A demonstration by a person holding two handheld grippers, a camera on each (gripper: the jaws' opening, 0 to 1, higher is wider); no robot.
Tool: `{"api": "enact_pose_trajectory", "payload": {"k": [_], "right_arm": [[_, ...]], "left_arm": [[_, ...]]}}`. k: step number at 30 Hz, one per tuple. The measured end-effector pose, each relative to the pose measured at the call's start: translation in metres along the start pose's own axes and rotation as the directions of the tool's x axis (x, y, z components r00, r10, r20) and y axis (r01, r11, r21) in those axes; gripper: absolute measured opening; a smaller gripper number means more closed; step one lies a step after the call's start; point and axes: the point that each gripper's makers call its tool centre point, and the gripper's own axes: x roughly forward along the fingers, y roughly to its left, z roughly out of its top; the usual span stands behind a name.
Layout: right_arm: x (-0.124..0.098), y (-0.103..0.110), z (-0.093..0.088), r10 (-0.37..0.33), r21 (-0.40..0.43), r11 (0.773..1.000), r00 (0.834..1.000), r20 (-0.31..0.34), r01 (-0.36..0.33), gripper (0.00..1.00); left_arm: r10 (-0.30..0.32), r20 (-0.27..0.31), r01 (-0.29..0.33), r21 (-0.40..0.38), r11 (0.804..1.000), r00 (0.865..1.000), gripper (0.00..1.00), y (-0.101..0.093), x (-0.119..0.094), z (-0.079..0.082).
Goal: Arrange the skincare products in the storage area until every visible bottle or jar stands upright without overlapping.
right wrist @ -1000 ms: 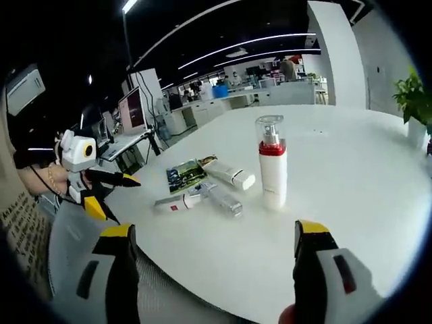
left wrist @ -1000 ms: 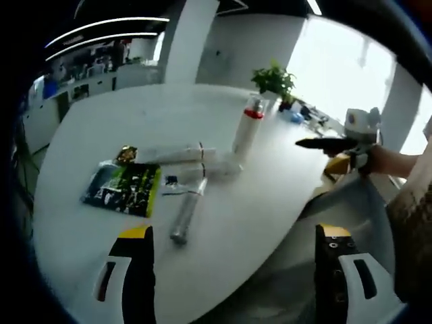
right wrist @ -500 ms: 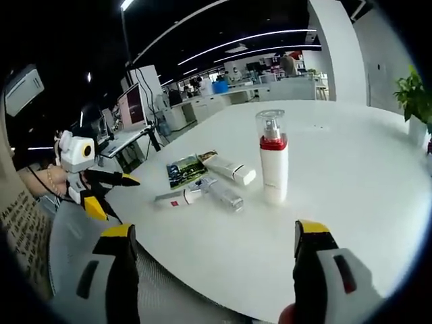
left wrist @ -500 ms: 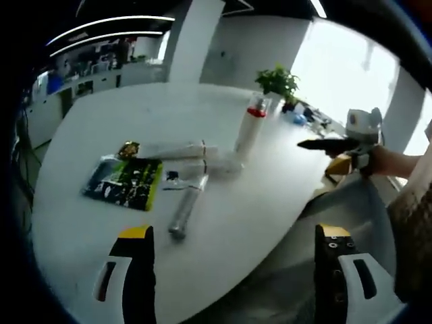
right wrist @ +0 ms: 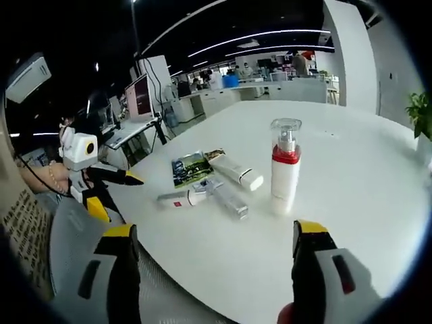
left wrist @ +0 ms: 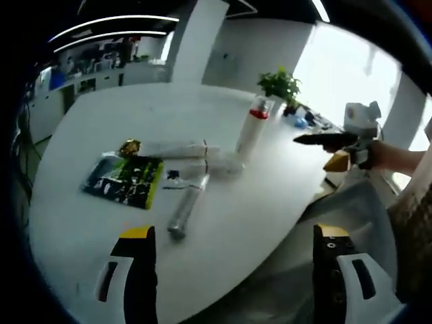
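Observation:
A white pump bottle with a red band (left wrist: 250, 132) (right wrist: 284, 170) stands upright on the white table (left wrist: 88, 229) (right wrist: 364, 148). Beside it lie a white tube (left wrist: 177, 150) (right wrist: 236, 171), a second tube with a red mark (left wrist: 200, 168) (right wrist: 181, 198) and a clear tube (left wrist: 186, 211) (right wrist: 229, 200). A green-black packet (left wrist: 125, 181) (right wrist: 190, 168) lies flat next to them. My left gripper (left wrist: 236, 270) (right wrist: 108, 177) is open, short of the table's edge. My right gripper (right wrist: 212, 270) (left wrist: 324, 140), held by a hand, is open too and holds nothing.
A potted plant (left wrist: 280, 82) (right wrist: 422, 108) stands at the far side of the table. Desks with monitors (right wrist: 140, 96) fill the room behind. A grey chair (left wrist: 354, 206) sits by the table's curved near edge.
The right gripper view has swung, so the bottle sits further right in it. In the left gripper view the right gripper has risen slightly. The products lie as before.

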Motion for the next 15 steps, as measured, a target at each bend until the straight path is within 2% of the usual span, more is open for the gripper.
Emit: {"api": "enact_pose_trajectory", "payload": {"k": [3,15], "right_arm": [[0.008,0.003,0.008,0.025,-0.032,0.999,1.0,-0.008,-0.026,0.9],[0.039,0.022,0.026,0.11,-0.142,0.983,0.992,-0.064,-0.118,0.88]], "left_arm": [[0.0,0.002,0.0,-0.001,1.0,1.0,0.94,0.0,0.0,0.0],[0.012,0.024,-0.012,-0.019,1.0,1.0,0.94,0.002,-0.004,0.002]]}}
